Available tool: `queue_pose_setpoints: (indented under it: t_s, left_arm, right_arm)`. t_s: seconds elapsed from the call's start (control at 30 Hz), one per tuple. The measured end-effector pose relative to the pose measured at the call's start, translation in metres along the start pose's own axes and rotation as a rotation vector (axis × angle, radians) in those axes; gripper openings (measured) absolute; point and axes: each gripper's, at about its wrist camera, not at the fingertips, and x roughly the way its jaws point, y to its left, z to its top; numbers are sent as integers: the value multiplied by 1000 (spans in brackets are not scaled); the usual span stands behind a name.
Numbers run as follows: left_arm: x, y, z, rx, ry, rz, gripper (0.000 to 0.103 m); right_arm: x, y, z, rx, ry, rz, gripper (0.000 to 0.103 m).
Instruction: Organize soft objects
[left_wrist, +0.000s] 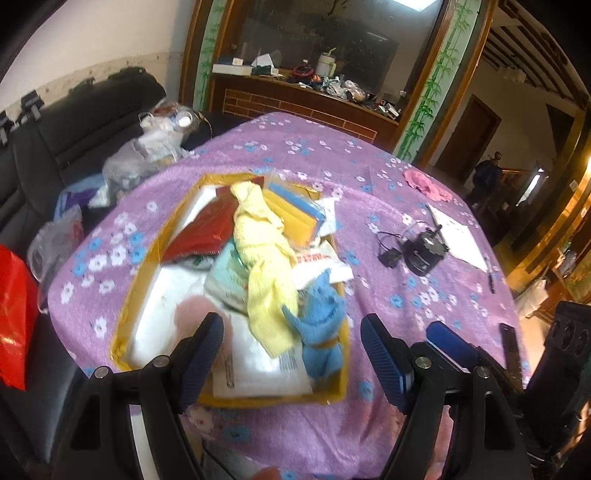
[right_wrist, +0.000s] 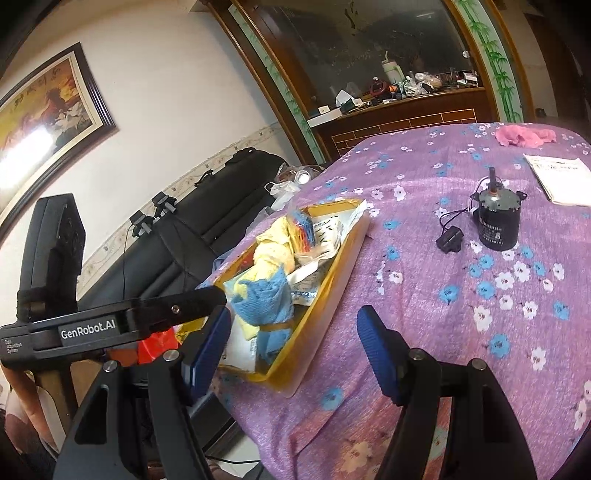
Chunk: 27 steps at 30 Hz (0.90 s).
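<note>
A yellow-rimmed tray sits on the purple flowered tablecloth. In it lie a yellow towel, a blue cloth, a red packet and papers. A pink cloth lies at the table's far right. My left gripper is open and empty, just above the tray's near edge. My right gripper is open and empty, beside the tray's near right corner. The blue cloth, yellow towel and pink cloth also show in the right wrist view.
A small black motor with a cable and a white booklet lie right of the tray; they also show in the right wrist view, motor and booklet. A black sofa with bags stands left. A cluttered wooden cabinet stands behind.
</note>
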Motion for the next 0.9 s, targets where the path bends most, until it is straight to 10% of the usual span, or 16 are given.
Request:
queue_pose_setpoints:
  t_s: [0.9]
  left_arm:
    - [15,16,8,7,-7,104,80]
  right_arm:
    - [29,13,19,-68,59,-45,70]
